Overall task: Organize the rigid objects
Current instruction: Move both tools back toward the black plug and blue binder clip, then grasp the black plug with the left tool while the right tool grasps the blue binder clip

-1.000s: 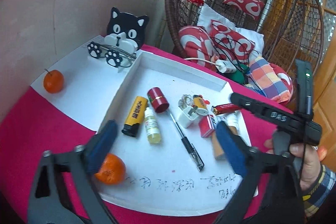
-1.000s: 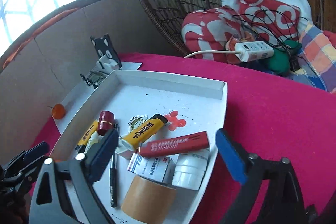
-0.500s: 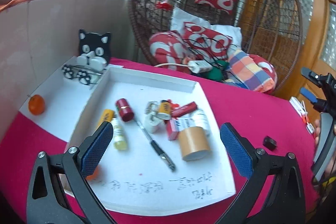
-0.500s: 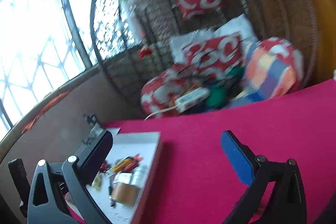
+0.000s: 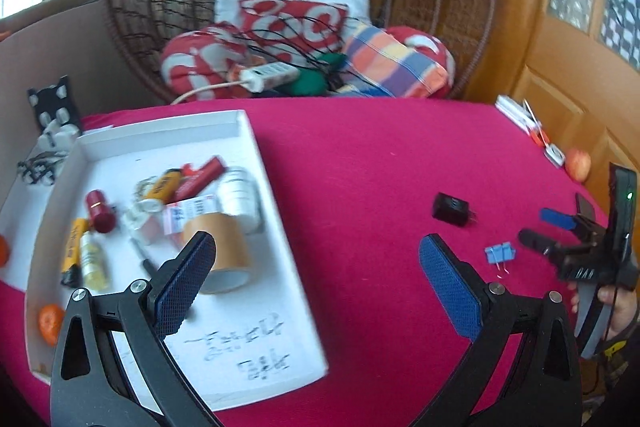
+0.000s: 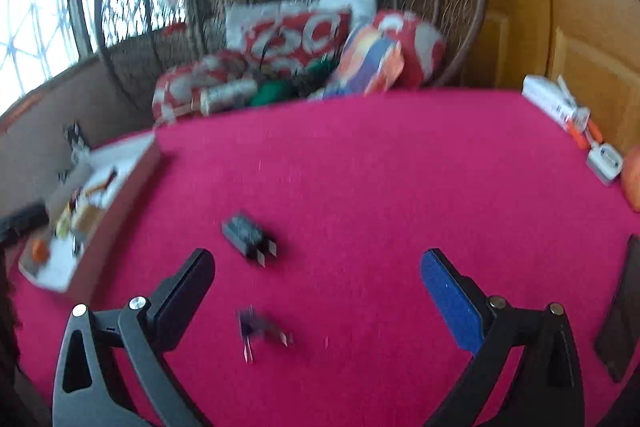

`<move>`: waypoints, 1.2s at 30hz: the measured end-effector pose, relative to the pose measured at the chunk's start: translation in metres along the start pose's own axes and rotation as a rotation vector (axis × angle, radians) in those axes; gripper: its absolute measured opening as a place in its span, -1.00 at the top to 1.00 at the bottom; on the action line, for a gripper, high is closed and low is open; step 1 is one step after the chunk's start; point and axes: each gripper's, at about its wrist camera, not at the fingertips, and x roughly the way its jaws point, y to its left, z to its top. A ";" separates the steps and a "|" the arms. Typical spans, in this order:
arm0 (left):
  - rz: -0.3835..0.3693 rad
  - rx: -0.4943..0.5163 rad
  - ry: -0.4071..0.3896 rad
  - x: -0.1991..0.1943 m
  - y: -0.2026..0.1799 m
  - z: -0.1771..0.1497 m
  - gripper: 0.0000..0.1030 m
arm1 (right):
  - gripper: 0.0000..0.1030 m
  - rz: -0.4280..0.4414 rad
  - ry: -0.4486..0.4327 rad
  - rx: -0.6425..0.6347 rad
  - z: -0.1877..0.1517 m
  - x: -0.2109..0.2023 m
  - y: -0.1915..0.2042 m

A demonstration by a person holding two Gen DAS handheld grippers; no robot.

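A white tray [image 5: 256, 163] on the red cloth holds a tape roll [image 5: 218, 247], lighters, small bottles, a pen and a red tube. A black plug adapter [image 5: 451, 208] and a blue binder clip [image 5: 499, 253] lie on the cloth to its right. My left gripper [image 5: 316, 285] hovers open over the tray's right edge, empty. The right gripper [image 5: 554, 233], held by a hand, is open just right of the clip. In the blurred right wrist view the right gripper [image 6: 318, 301] is open above the cloth, the adapter [image 6: 249, 237] ahead-left and the binder clip [image 6: 260, 331] between its fingers' line.
Oranges [image 5: 50, 323] sit at the tray's left corner. White boxes, an orange-handled tool and an apple [image 5: 578, 165] lie at the table's far right edge. A wicker chair with cushions [image 5: 296, 27] and a power strip stands behind. A dark flat object [image 6: 620, 311] lies at right.
Both views have swung right, away from the tray toward the open cloth. The right gripper has dropped down near the binder clip and adapter. Both grippers stayed open.
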 end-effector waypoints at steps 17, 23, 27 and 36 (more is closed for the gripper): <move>-0.179 0.271 0.213 0.121 -0.113 0.021 -0.99 | 0.60 0.118 0.125 -0.167 -0.020 0.026 0.020; -0.165 0.301 0.250 0.156 -0.136 0.023 -0.99 | 0.60 0.126 0.105 -0.003 -0.026 0.017 -0.016; -0.148 0.329 0.261 0.168 -0.148 0.017 -0.99 | 0.60 0.146 0.105 0.042 -0.027 0.017 -0.022; -0.137 0.283 0.205 0.158 -0.138 0.017 -0.15 | 0.59 0.154 0.111 0.046 -0.027 0.019 -0.023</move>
